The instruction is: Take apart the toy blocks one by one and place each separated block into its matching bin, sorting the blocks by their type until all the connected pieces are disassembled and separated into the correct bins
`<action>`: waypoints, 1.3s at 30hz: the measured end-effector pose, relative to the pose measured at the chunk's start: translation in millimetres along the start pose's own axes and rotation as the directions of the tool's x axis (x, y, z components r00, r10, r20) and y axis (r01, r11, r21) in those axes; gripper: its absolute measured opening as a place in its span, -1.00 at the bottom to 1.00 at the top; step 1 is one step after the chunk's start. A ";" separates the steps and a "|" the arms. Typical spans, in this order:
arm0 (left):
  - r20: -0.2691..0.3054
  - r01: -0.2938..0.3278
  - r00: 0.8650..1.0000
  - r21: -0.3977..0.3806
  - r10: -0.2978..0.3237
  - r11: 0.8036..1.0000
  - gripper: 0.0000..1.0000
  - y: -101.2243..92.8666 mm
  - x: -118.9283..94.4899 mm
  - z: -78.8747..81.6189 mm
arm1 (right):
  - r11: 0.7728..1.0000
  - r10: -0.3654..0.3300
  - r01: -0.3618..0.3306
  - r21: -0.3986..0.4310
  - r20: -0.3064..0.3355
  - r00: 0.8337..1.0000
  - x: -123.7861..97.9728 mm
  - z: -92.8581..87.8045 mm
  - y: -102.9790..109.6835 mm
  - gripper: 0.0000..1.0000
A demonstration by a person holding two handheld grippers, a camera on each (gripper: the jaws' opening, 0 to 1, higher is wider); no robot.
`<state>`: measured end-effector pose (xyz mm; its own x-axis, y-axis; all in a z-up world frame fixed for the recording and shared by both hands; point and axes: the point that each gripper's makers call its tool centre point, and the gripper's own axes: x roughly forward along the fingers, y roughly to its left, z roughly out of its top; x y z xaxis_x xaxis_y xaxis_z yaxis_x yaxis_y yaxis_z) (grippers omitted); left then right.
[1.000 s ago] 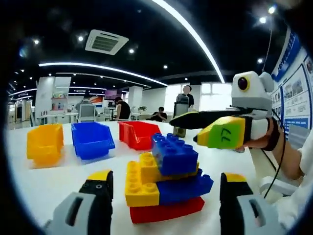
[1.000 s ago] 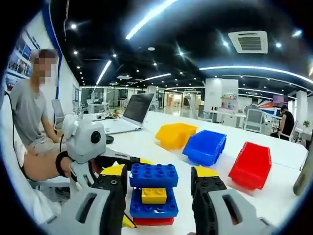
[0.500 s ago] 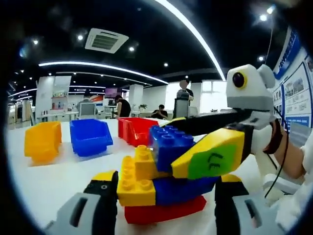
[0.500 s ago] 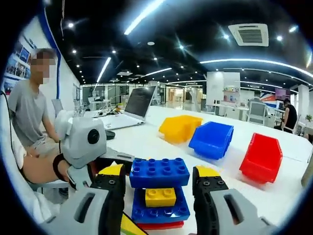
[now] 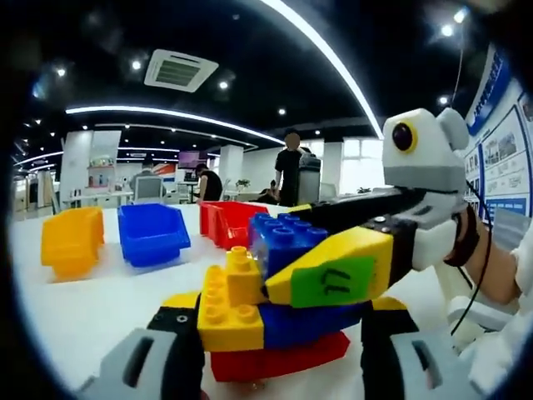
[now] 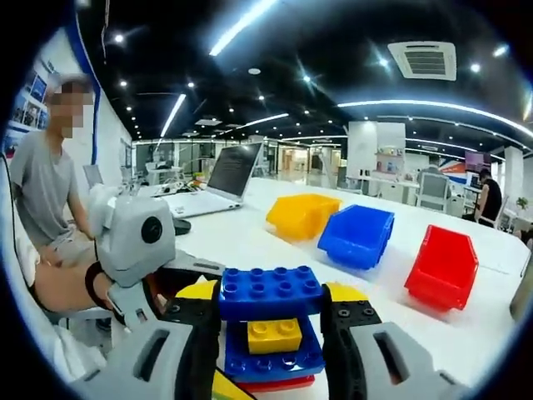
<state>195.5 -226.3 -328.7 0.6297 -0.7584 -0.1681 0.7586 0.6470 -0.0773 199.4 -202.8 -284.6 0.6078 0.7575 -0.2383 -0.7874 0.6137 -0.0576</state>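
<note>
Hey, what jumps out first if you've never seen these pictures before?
A stack of toy blocks sits in the middle of the white table, and the right tongs stand on either side of its top blue block. Behind it stand a yellow bin, a blue bin and a red bin in a row.

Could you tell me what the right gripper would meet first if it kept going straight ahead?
Most likely the top blue block of the stack, which already sits between the right gripper jaws; contact cannot be confirmed.
</note>
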 end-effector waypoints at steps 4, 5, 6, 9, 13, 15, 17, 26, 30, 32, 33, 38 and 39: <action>0.000 0.001 1.000 0.003 -0.001 1.000 0.51 -0.6 -0.2 -0.2 | 0.999 -0.006 0.007 0.038 -0.014 1.000 -1.1 -0.8 1.3 -0.05; 0.000 0.001 1.000 0.004 -0.001 1.000 0.51 -0.7 -0.2 -0.3 | 0.999 -0.007 0.008 0.052 -0.017 1.000 -1.5 -1.0 1.8 -0.05; 0.000 0.001 1.000 0.004 -0.001 1.000 0.51 -0.8 -0.4 -0.3 | 0.998 -0.001 0.002 0.066 -0.016 1.000 -2.3 -1.0 0.9 -0.05; 0.000 -0.001 1.000 0.007 0.001 1.000 0.51 -1.2 -0.3 -0.6 | 0.999 -0.004 0.005 0.054 -0.014 1.000 -1.3 -1.6 -0.5 -0.05; 0.000 -0.002 1.000 0.011 0.002 1.000 0.51 -1.2 -0.5 -0.7 | 0.995 -0.004 0.005 0.095 -0.011 1.000 -1.7 -1.0 1.4 -0.06; 0.000 -0.001 1.000 0.014 0.001 1.000 0.51 -1.4 -1.3 -1.0 | 0.979 0.019 -0.022 0.204 0.018 1.000 -0.5 2.8 -1.4 -0.06; -0.001 -0.005 1.000 0.018 0.005 1.000 0.50 -1.0 -1.4 -1.4 | 0.981 0.012 -0.014 0.195 0.009 1.000 1.7 0.1 -6.6 -0.05; -0.007 0.005 1.000 0.011 -0.005 1.000 0.48 -3.4 -2.0 -3.2 | 0.975 -0.005 -0.014 0.220 0.087 0.996 -3.3 23.6 -20.0 -0.05; -0.006 0.005 1.000 0.008 -0.005 1.000 0.48 -2.7 -2.1 -3.3 | 0.979 -0.022 0.002 0.202 0.094 0.995 0.5 35.5 -33.6 -0.05; -0.004 0.005 1.000 0.007 -0.005 1.000 0.48 -1.8 -2.5 -3.2 | 0.979 -0.023 0.002 0.204 0.098 0.995 5.7 42.1 -43.0 -0.05; -0.003 0.005 1.000 0.007 -0.005 1.000 0.47 -1.7 -2.6 -3.3 | 0.977 -0.022 0.000 0.215 0.098 0.995 9.5 45.0 -48.4 -0.05; 0.004 0.006 1.000 0.005 -0.006 1.000 0.47 -1.4 -3.8 -3.2 | 0.971 -0.041 0.021 0.238 0.080 0.996 32.6 59.2 -82.3 -0.05; 0.005 0.005 1.000 0.006 -0.005 1.000 0.47 -1.4 -3.9 -3.2 | 0.972 -0.050 0.031 0.234 0.074 0.996 37.3 60.6 -86.9 -0.05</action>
<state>191.5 -223.9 -331.1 0.6264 -0.7622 -0.1631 0.7629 0.6425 -0.0727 296.7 -214.4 -229.8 0.6525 0.7402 -0.1624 -0.7220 0.6723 0.1634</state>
